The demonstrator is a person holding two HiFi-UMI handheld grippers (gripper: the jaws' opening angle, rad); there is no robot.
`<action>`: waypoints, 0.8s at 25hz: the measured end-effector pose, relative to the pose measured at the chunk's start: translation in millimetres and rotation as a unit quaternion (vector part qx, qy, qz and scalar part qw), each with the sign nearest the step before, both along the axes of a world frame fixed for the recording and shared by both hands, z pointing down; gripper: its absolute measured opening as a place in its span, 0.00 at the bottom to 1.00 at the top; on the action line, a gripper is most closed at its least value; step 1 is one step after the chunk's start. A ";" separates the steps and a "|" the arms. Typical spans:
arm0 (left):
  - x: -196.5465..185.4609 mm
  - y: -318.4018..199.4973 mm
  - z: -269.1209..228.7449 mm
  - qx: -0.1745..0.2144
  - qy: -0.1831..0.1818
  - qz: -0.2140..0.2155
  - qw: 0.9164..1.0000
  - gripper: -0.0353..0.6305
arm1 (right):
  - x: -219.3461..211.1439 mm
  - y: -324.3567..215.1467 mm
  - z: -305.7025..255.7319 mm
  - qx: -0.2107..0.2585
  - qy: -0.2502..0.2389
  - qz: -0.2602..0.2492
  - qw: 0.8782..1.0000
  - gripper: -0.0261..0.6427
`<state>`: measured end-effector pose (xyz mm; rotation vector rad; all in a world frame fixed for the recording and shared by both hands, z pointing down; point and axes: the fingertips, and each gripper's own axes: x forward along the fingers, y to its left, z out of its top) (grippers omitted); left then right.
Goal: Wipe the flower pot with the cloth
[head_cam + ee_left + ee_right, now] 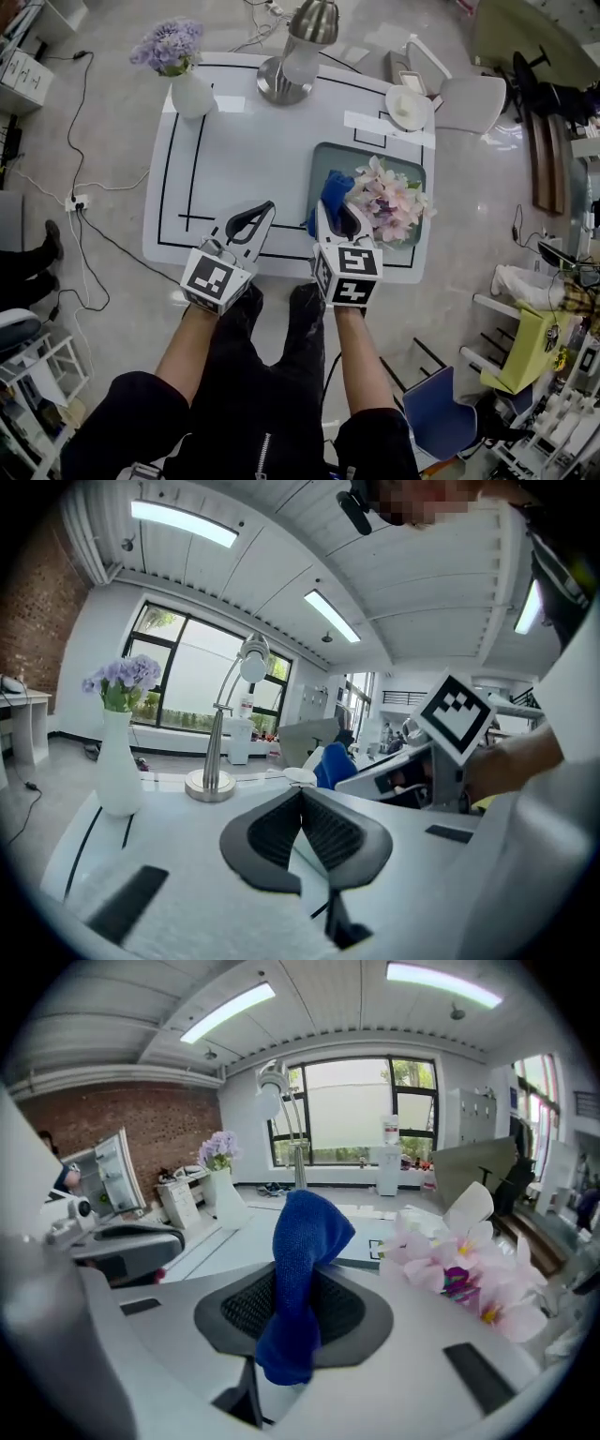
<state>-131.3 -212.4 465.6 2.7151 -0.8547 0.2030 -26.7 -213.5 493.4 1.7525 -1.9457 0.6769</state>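
Now pinching the cloth (298,1241) in the right gripper (339,217) just beside the flowers (389,199), poised for wiping, holding the left gripper (302,803) closed, empty, aside.

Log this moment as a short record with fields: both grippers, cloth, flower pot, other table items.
left gripper: shut, empty, over the table's near edge
right gripper: shut on blue cloth
blue cloth: upright between jaws, left of pink flowers
pink flowers: standing in the tray, hiding their pot
also on table: vase of purple flowers, desk lamp

Table (253,159) mid free; flowers (389,202) block R; lamp (286,75), vase (192,94) rear.
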 end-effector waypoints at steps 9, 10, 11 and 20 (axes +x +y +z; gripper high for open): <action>-17.1 -24.3 21.1 -0.002 0.010 0.020 1.000 0.06 | 37.2 -30.2 64.7 -0.107 0.213 0.050 0.970 0.18; -18.3 -26.1 23.9 -0.006 0.011 0.020 1.000 0.06 | 42.2 -31.2 71.4 -0.119 0.217 0.059 0.967 0.18; -19.0 -27.3 26.3 -0.008 0.011 0.021 1.000 0.06 | 47.1 -31.2 78.1 -0.129 0.215 0.068 0.966 0.18; -27.0 -35.8 44.5 -0.019 0.000 0.027 0.999 0.06 | 71.9 -9.1 107.7 -0.158 0.188 0.115 0.963 0.18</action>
